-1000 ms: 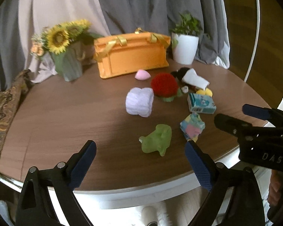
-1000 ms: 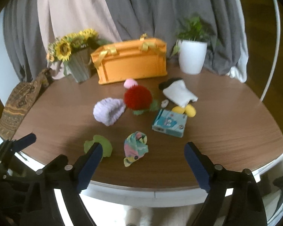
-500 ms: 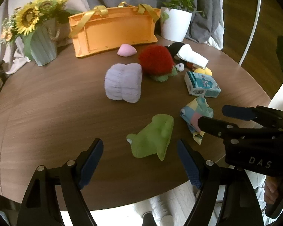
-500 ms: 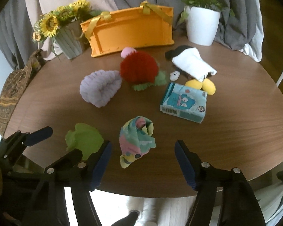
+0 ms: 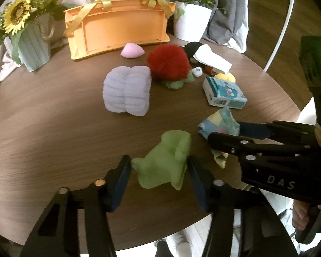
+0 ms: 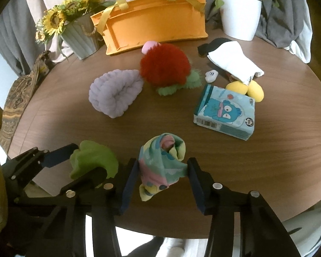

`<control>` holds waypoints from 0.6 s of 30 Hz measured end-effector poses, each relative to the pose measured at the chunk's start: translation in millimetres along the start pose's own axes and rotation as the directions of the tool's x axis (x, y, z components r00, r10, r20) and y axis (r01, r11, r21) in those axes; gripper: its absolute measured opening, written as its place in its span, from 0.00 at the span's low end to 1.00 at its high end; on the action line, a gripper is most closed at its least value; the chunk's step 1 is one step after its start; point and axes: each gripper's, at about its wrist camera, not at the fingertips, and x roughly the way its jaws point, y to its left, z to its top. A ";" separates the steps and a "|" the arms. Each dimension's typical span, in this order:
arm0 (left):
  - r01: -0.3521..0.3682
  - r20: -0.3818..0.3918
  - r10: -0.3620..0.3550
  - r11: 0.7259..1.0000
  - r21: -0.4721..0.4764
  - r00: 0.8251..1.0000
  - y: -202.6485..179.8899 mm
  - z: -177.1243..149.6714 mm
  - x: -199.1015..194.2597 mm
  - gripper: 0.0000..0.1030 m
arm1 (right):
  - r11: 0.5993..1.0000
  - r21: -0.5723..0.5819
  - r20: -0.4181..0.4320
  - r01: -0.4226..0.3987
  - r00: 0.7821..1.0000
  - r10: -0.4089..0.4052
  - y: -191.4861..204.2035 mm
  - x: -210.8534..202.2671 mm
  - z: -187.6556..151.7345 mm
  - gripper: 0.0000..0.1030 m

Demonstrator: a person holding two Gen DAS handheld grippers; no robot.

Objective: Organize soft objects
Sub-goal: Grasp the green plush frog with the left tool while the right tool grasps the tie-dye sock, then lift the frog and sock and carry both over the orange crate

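My left gripper [image 5: 159, 174] has its jaws closed in on a green soft toy [image 5: 165, 163] at the near table edge; both pads touch its sides. The toy also shows in the right wrist view [image 6: 94, 159]. My right gripper [image 6: 162, 178] has its jaws against a rolled multicoloured cloth [image 6: 162, 163], which also shows in the left wrist view [image 5: 219, 123]. Further back lie a lilac fluffy bundle [image 5: 127, 93], a red pom-pom toy [image 5: 169, 62], a pink soft piece [image 5: 131, 51] and a black-and-white plush with yellow feet [image 6: 233, 61]. An orange basket [image 5: 117, 29] stands at the back.
A blue tissue pack [image 6: 224, 111] lies right of centre on the round wooden table [image 5: 42, 124]. A sunflower pot [image 5: 32, 42] stands back left, a white plant pot [image 6: 240, 17] back right. Curtains hang behind. A patterned cloth [image 6: 17, 94] drapes the left edge.
Both grippers moved forward and down over the table. The left jaws narrowed around the green toy, the right jaws around the multicoloured cloth.
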 end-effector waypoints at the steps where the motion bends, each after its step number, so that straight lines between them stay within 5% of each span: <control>1: -0.001 0.002 0.001 1.000 0.002 1.000 -0.3 0.2 0.0 0.50 | 1.000 -0.001 -0.001 -0.002 1.000 0.002 -0.1 0.5 0.0 0.44; 18: -0.044 0.065 0.043 0.999 0.007 0.997 15.5 20.0 -13.6 0.49 | 1.000 0.012 0.024 0.012 1.000 -0.013 8.0 -5.0 13.4 0.38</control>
